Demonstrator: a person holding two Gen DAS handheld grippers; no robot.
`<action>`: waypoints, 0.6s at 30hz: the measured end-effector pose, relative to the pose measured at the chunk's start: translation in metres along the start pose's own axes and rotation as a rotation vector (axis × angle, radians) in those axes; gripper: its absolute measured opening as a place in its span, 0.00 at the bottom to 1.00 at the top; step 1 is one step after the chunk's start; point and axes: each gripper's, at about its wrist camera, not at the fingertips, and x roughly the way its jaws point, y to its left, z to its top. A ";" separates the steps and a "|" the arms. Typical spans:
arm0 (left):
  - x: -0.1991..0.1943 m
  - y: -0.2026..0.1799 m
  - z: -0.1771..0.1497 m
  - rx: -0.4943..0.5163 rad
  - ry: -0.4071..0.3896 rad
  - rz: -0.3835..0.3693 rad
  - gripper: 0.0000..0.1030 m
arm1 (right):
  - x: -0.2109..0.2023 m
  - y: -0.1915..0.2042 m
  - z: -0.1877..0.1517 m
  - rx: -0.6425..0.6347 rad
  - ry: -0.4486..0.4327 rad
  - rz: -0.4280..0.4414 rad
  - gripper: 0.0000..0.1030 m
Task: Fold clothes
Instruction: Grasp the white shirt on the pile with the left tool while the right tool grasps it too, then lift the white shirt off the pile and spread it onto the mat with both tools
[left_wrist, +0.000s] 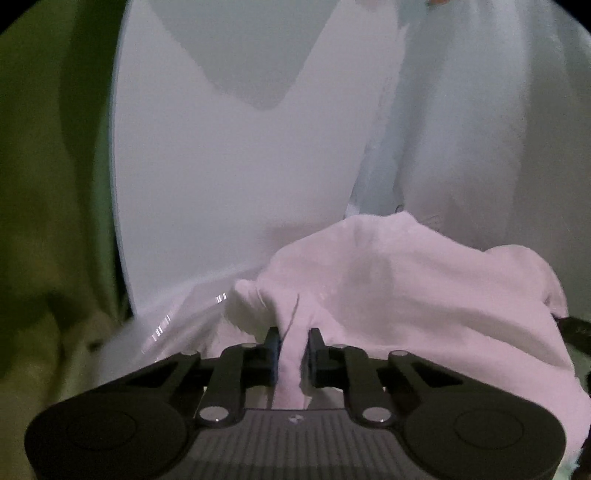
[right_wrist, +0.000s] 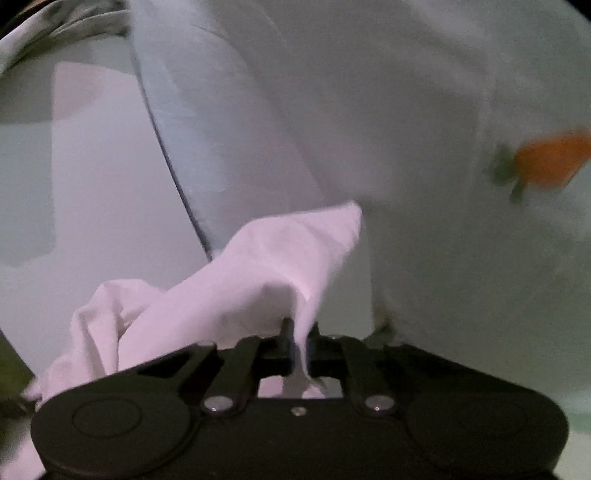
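With the left hand-held gripper (left_wrist: 293, 354) and right hand-held gripper (right_wrist: 299, 350) each clamped on a thin pinch of the crumpled pale pink cotton garment (left_wrist: 424, 291), slippage would skew the fold.

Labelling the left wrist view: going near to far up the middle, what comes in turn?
Left hand-held gripper → pink garment pinched in it → white surface.

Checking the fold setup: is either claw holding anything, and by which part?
Both hold the pale pink garment. The left claw pinches a bunched ridge of its fabric; the right claw grips a gathered fold near an edge. Which part of the garment cannot be told.
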 end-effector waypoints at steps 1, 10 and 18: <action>-0.008 -0.002 0.000 0.015 -0.021 0.005 0.15 | -0.013 0.000 0.000 -0.004 -0.035 -0.014 0.05; -0.110 -0.037 -0.013 0.070 -0.203 -0.071 0.13 | -0.190 -0.023 -0.021 -0.065 -0.372 -0.194 0.04; -0.185 -0.110 -0.080 0.131 -0.242 -0.177 0.13 | -0.334 -0.115 -0.052 -0.011 -0.528 -0.482 0.04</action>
